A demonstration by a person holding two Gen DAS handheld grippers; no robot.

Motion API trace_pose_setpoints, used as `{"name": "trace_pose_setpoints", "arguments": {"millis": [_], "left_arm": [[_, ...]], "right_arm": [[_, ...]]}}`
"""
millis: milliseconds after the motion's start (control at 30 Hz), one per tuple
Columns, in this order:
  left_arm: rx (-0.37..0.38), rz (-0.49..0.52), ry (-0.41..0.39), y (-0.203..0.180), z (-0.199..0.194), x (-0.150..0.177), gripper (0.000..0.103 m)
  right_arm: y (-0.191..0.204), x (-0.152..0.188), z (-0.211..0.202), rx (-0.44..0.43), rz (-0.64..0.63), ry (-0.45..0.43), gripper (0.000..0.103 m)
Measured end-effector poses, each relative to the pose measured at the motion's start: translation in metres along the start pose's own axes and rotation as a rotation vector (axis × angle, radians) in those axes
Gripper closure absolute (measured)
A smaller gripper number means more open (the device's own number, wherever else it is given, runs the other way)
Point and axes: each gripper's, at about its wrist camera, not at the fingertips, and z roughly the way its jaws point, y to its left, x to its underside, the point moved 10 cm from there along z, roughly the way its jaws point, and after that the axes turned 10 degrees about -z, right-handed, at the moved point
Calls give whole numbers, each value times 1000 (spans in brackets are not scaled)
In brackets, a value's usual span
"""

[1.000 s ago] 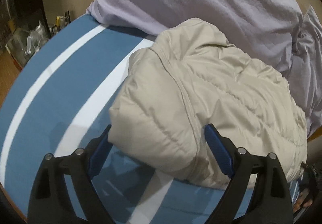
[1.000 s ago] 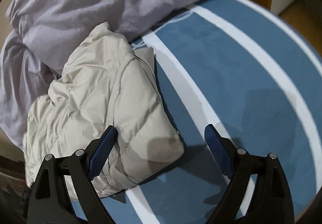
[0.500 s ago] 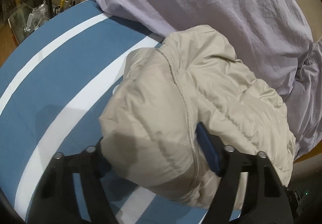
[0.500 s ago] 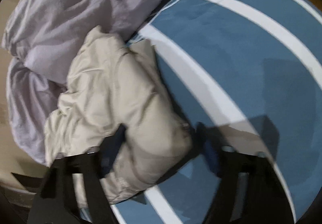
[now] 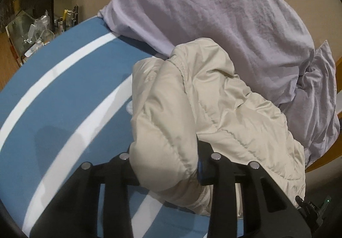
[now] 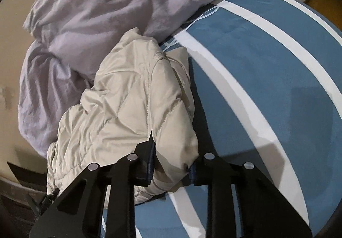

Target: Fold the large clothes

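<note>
Your 2 grippers each pinch a near corner of the beige puffer jacket (image 5: 205, 113), which lies bunched on the blue-and-white striped bedspread (image 5: 64, 96) with its far end against the lilac duvet (image 5: 213, 13). The left gripper (image 5: 166, 165) has its jaws closing on a thick padded fold, and the right gripper (image 6: 171, 165) is closing on the opposite near corner (the pads already dent the fabric on both sides). The jacket's long axis runs away from your fingers toward the duvet, so both hands sit at the same end, neither nearer. Open room lies on the striped side: to the left in the left wrist view, to the right in the right wrist view. The duvet crowds the far edge, so I would judge that spreading should go toward you and outward.
</note>
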Motion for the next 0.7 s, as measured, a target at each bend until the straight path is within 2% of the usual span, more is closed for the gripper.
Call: {"name": "trace_pose_setpoints", "arguments": {"millis": [367,533,633,700], "left_arm": [[-32,-25,-6,80,-67,41,68],[-60,-42,-7,110,-86,57,65],[-84,-66,-5,119,-87,62,58],[-104,-98,-7,124,-87,63,53]], "right_arm": [[1,79,-38,-46,-94,56,78],[-2,101,-48,-39,-149,68,78],[-3,100,-53,1,-175,61,72],[-5,96,-58,51,-196,45,63]]}}
